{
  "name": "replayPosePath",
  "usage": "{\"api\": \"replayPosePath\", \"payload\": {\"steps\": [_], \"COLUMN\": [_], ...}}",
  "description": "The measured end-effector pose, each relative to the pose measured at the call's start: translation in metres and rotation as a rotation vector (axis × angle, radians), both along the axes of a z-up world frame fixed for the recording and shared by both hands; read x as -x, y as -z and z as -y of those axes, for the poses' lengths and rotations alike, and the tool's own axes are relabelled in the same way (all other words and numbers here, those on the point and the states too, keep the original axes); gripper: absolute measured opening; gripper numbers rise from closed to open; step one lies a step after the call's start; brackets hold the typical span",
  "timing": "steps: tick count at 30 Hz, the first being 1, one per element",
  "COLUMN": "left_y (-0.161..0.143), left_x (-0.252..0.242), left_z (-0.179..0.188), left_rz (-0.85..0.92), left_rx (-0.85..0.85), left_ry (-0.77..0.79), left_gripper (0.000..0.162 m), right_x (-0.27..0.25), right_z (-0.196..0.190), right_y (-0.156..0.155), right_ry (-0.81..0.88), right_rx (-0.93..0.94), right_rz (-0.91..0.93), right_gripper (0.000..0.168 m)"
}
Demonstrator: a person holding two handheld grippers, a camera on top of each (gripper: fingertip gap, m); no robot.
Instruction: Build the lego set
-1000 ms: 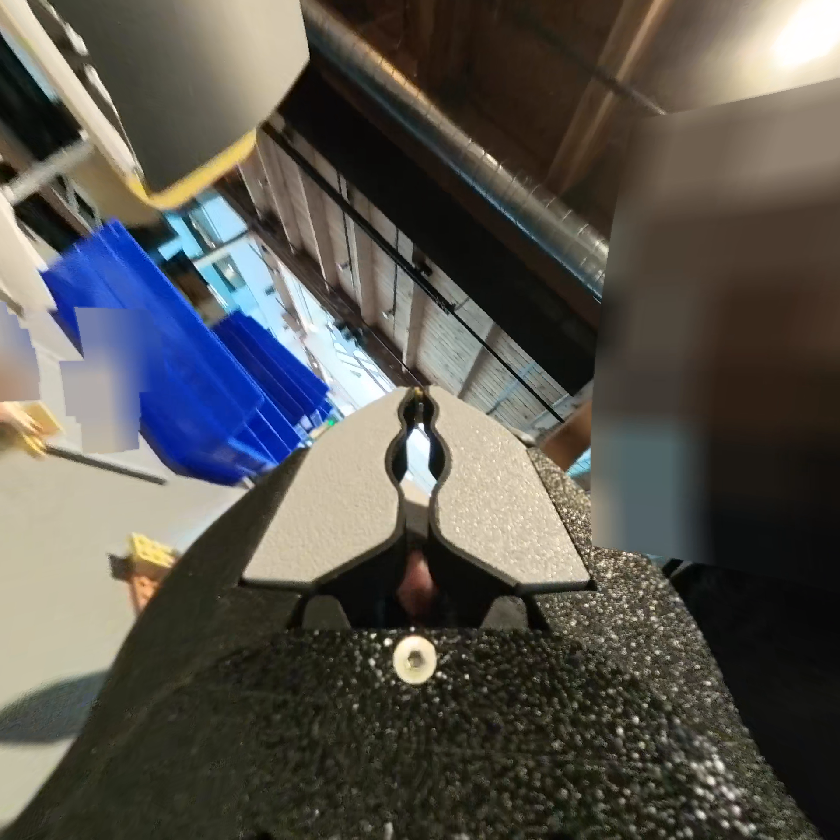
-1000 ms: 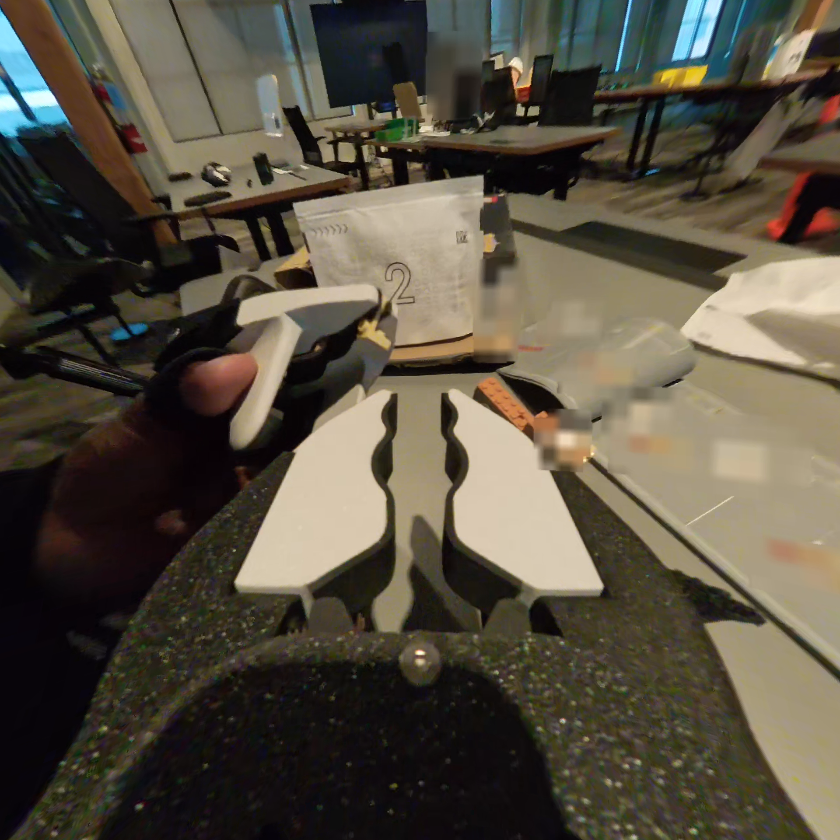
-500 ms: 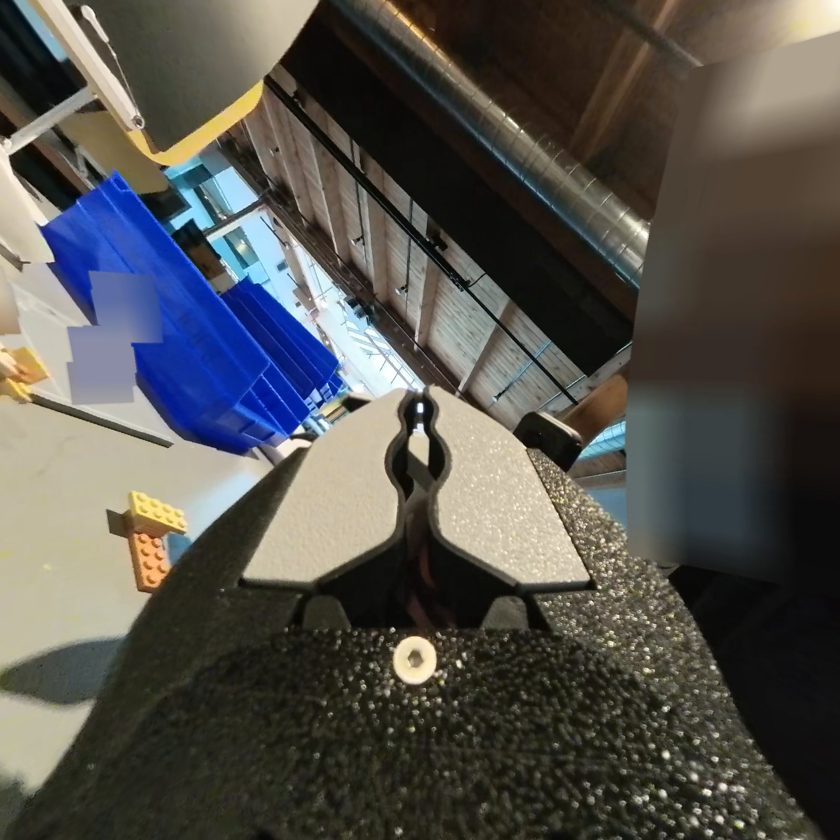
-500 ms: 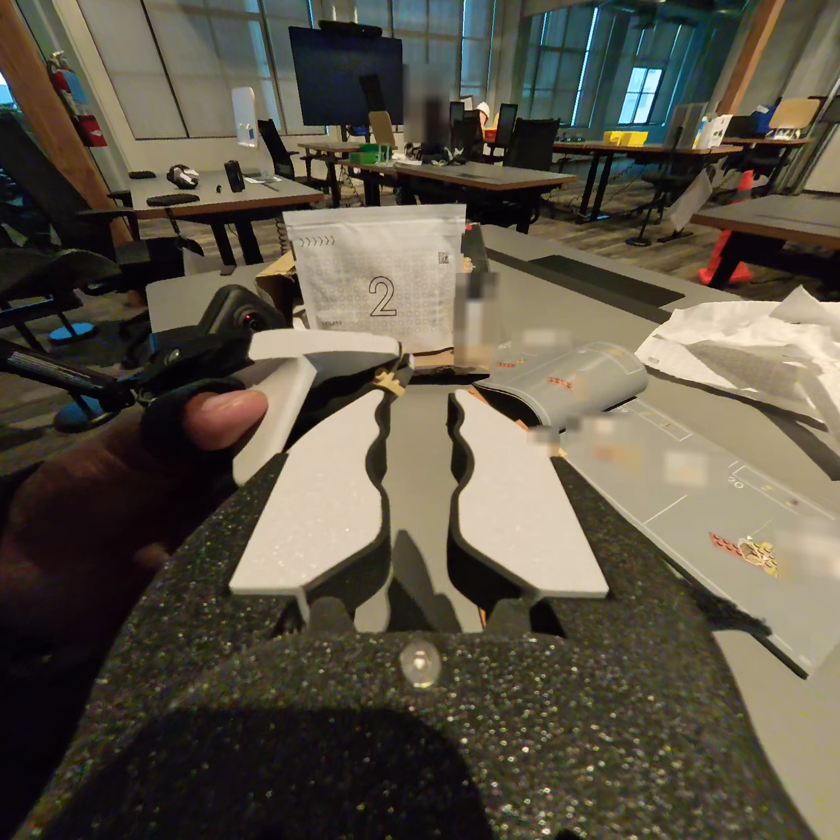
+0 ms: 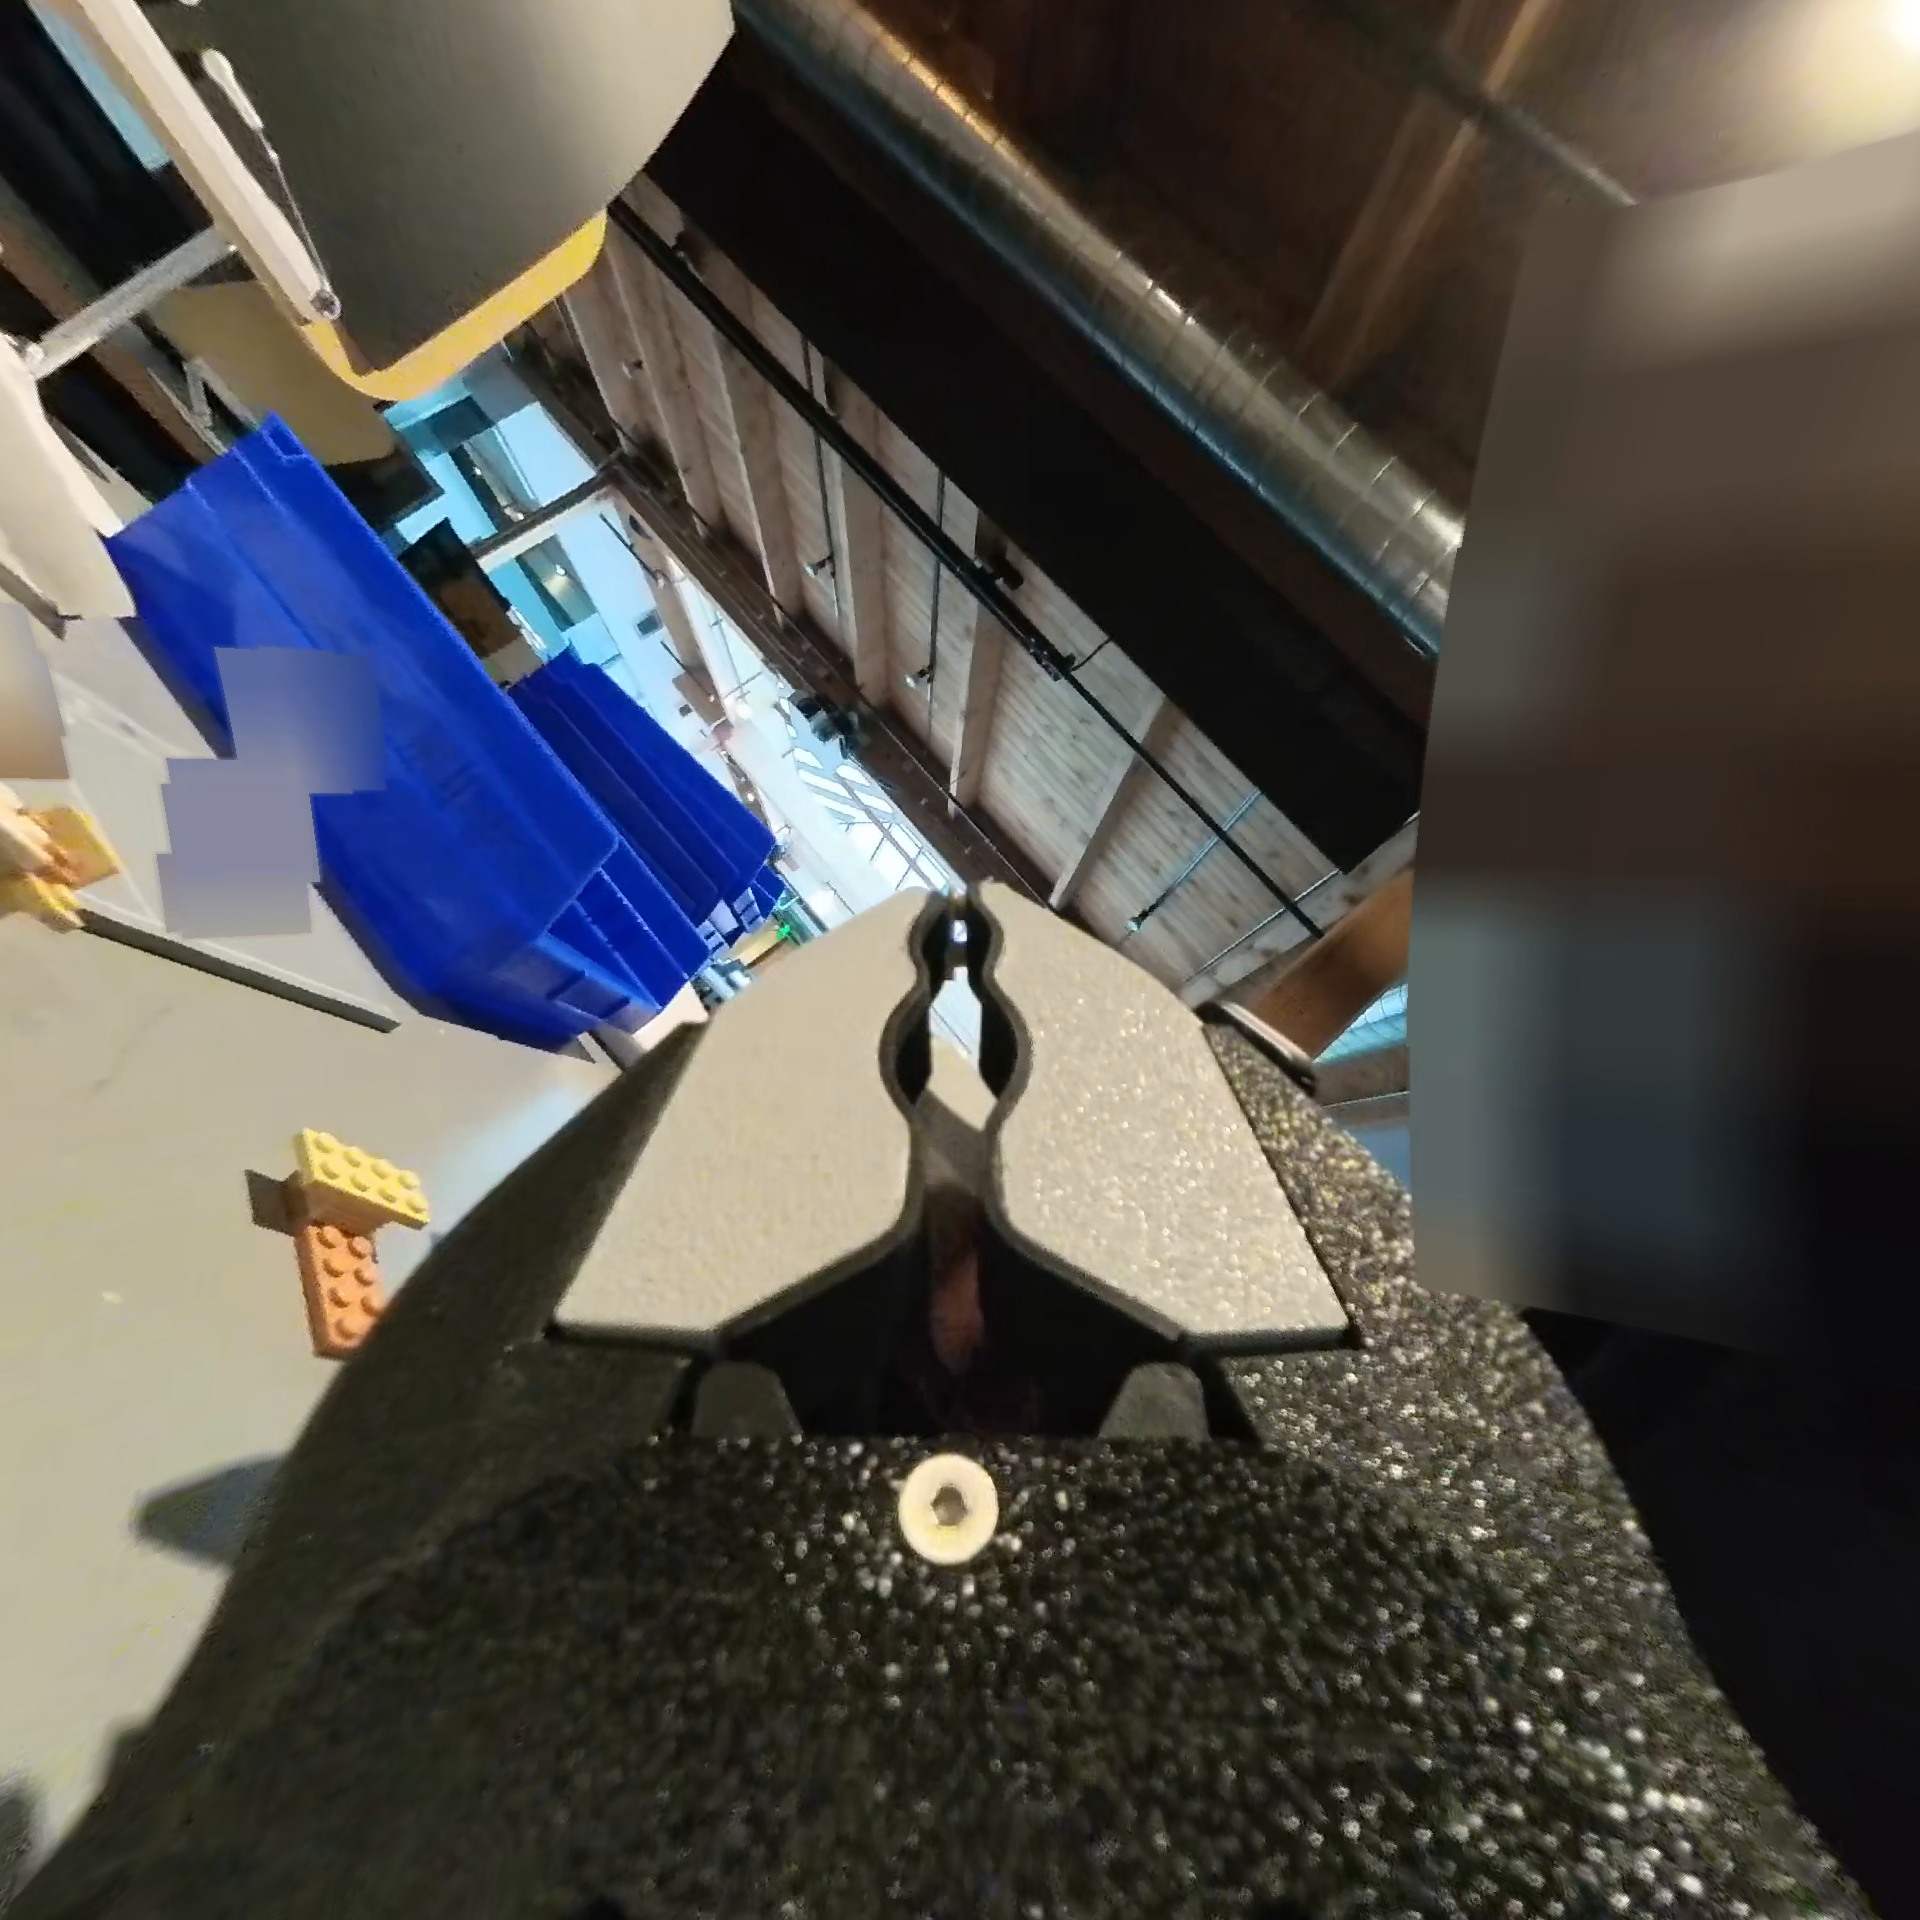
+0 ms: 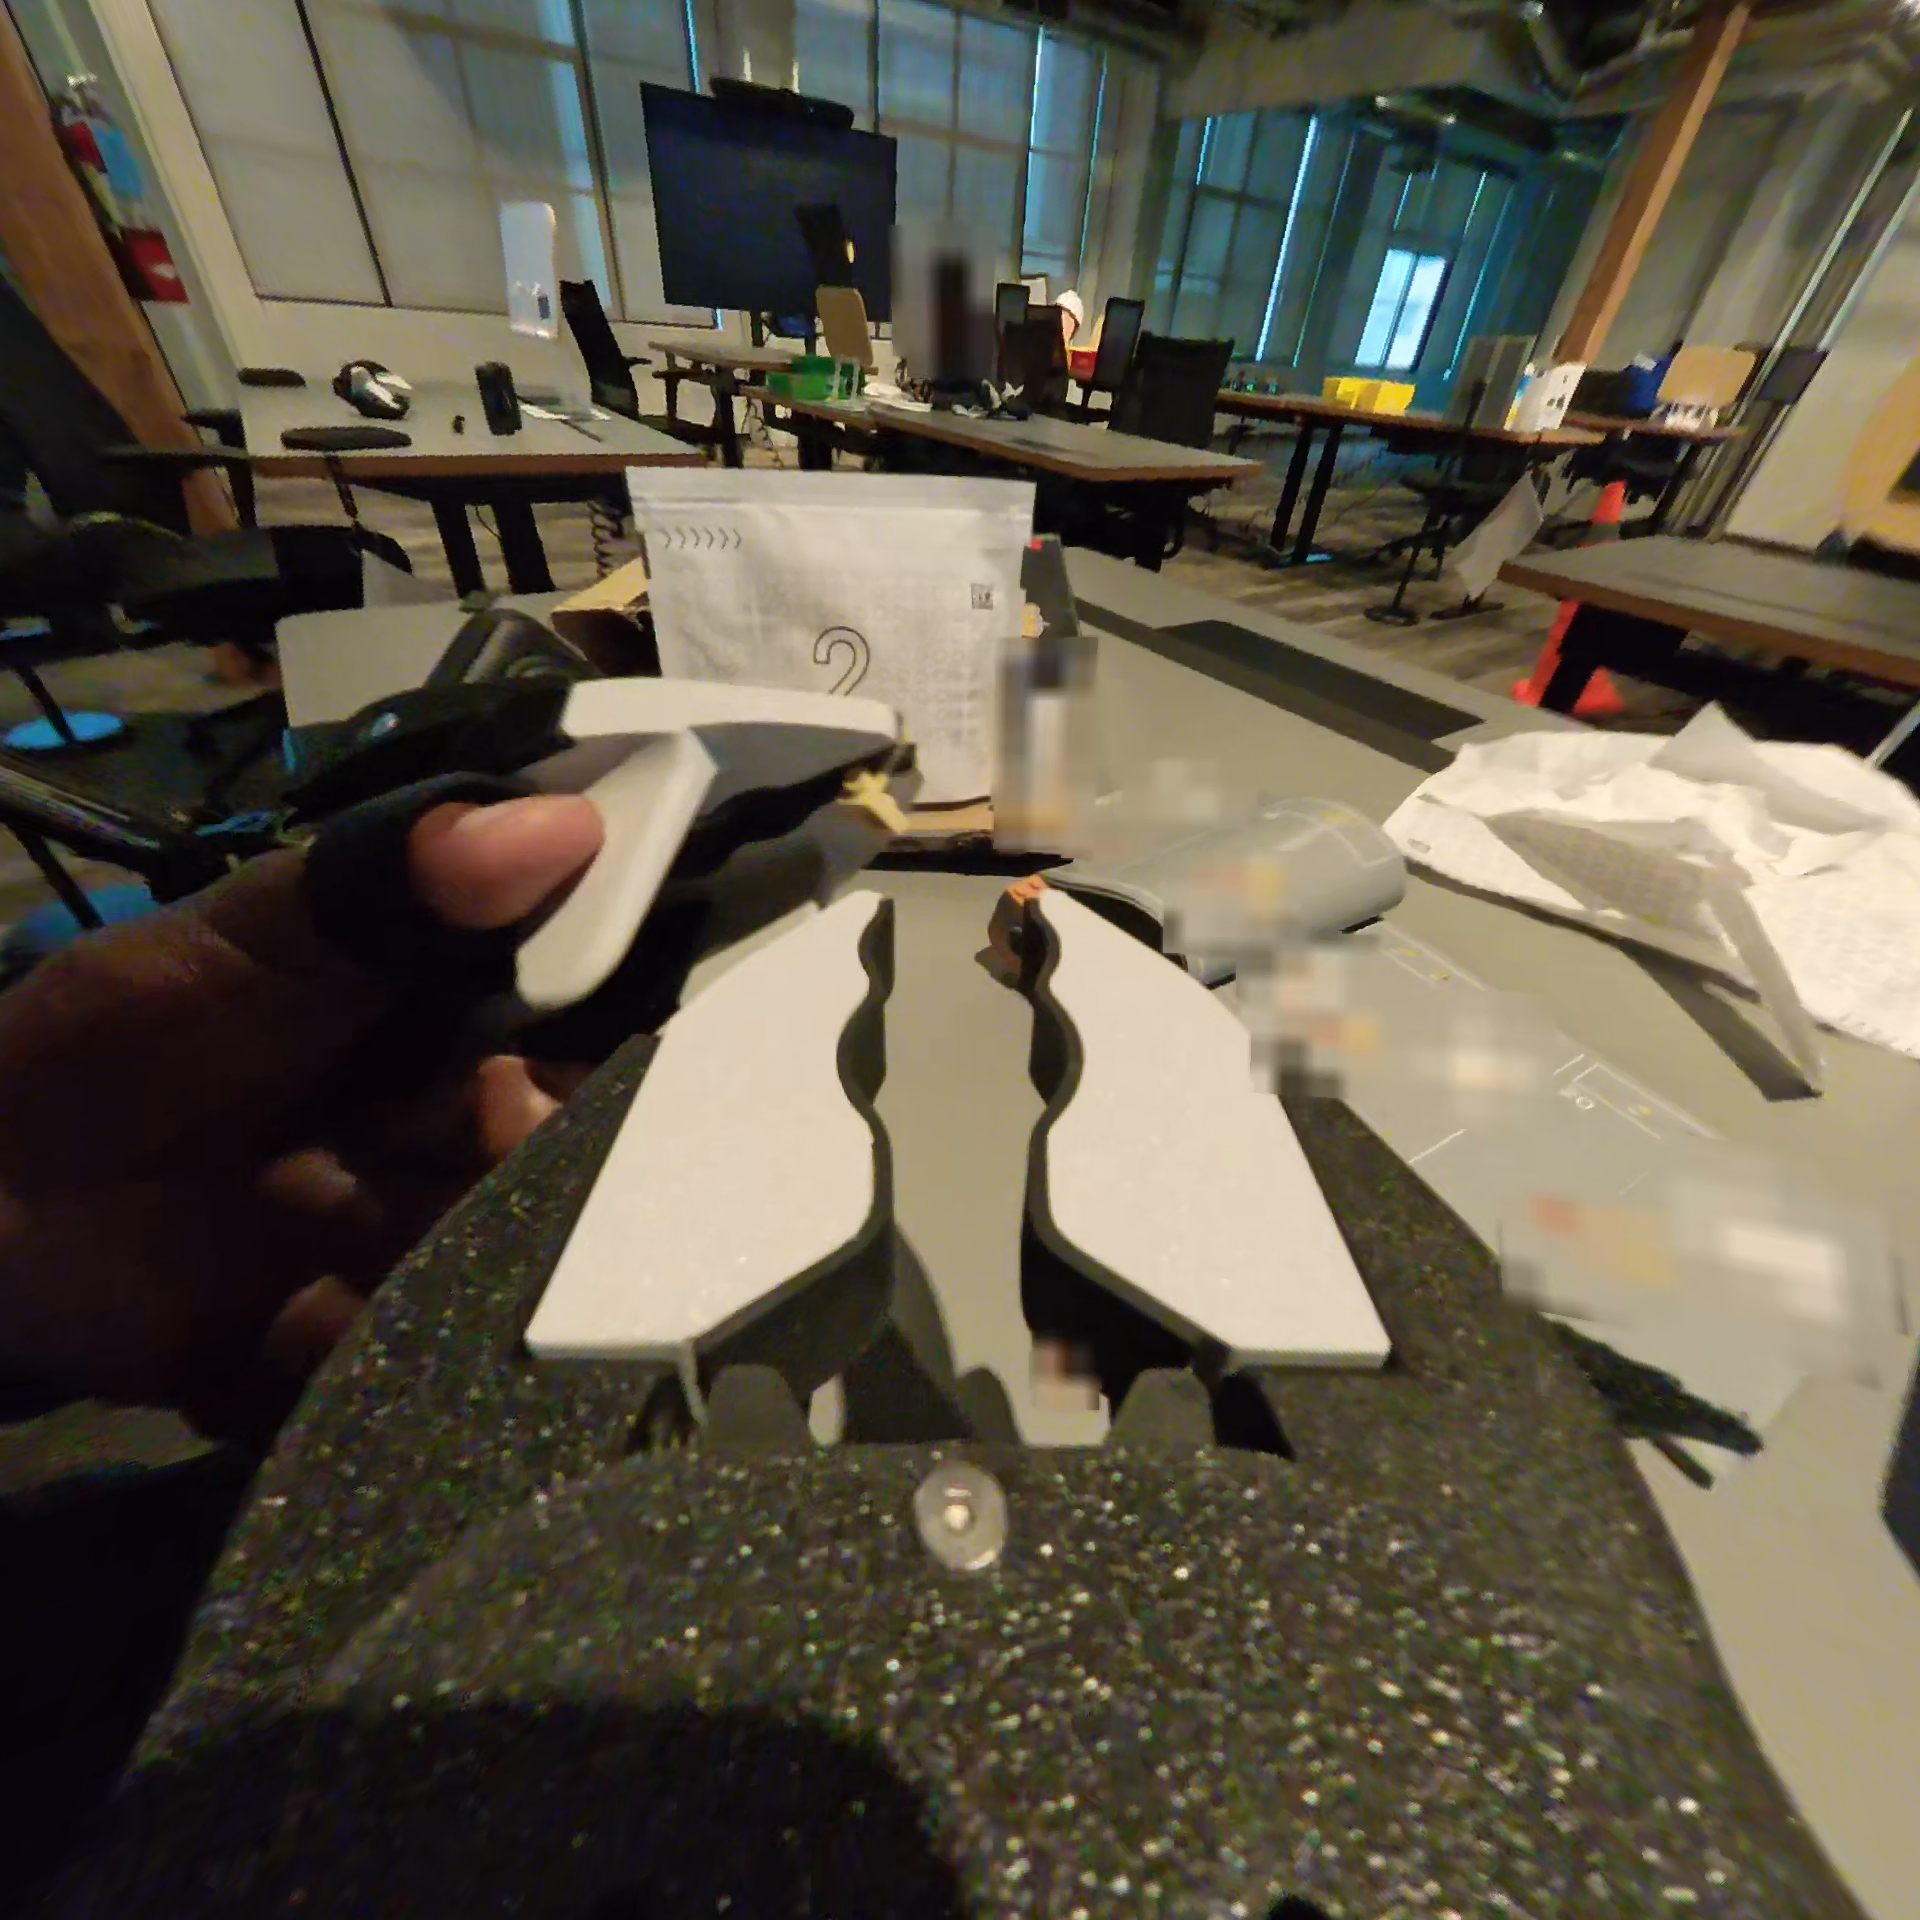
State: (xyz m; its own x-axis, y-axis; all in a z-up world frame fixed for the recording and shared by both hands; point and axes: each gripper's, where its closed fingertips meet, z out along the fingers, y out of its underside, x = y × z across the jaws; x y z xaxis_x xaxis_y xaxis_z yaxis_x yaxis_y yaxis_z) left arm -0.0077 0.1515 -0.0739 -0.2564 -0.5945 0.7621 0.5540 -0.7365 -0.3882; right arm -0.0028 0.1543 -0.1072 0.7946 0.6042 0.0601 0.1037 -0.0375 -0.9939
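My left gripper (image 5: 956, 920) is shut and lies tilted on its side above the grey table (image 5: 135, 1122). In the right wrist view it (image 6: 883, 795) shows at the left, held by a hand (image 6: 208, 1091), with a small tan lego piece (image 6: 871, 800) pinched at its tips. My right gripper (image 6: 958, 914) is open and empty, low over the table. A yellow plate (image 5: 361, 1179) joined to an orange plate (image 5: 338, 1288) lies on the table left of the left gripper. An orange piece (image 6: 1023, 896) peeks out behind my right finger.
A white numbered bag (image 6: 831, 613) stands on cardboard ahead. An open grey instruction booklet (image 6: 1475, 1122) lies to the right, with crumpled white paper (image 6: 1662, 831) beyond it. Blue bins (image 5: 468, 831) stand past the table edge. A grey, yellow-edged object (image 5: 436, 156) looms at the upper left. My left and right fingertips are right by each other.
The right gripper has moved forward, so the orange piece is now mostly hidden behind its right finger. The left view has steadied, and the yellow and orange plates show more fully.
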Motion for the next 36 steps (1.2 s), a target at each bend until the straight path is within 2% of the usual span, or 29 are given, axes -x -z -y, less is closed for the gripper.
{"api": "replayPosePath", "payload": {"steps": [7, 13, 19, 36], "left_y": [0.008, 0.01, 0.011, 0.029], "left_x": [-0.012, -0.013, -0.014, -0.012], "left_z": [0.002, 0.003, 0.006, 0.044], "left_rz": [0.006, 0.006, -0.043, -0.553], "left_rx": [0.075, 0.089, 0.06, -0.341], "left_ry": [0.034, 0.028, 0.039, 0.292], "left_gripper": [0.002, 0.002, 0.003, 0.003], "right_x": [0.01, 0.007, 0.004, 0.007], "right_z": [0.004, 0.007, 0.011, 0.039], "right_y": [-0.005, -0.005, -0.007, 0.006], "right_ry": [0.06, 0.092, 0.075, -0.362], "right_rx": [-0.148, -0.181, -0.204, -0.304], "right_rz": [0.165, 0.19, 0.213, 0.548], "right_gripper": [0.02, 0.01, 0.009, 0.008]}}
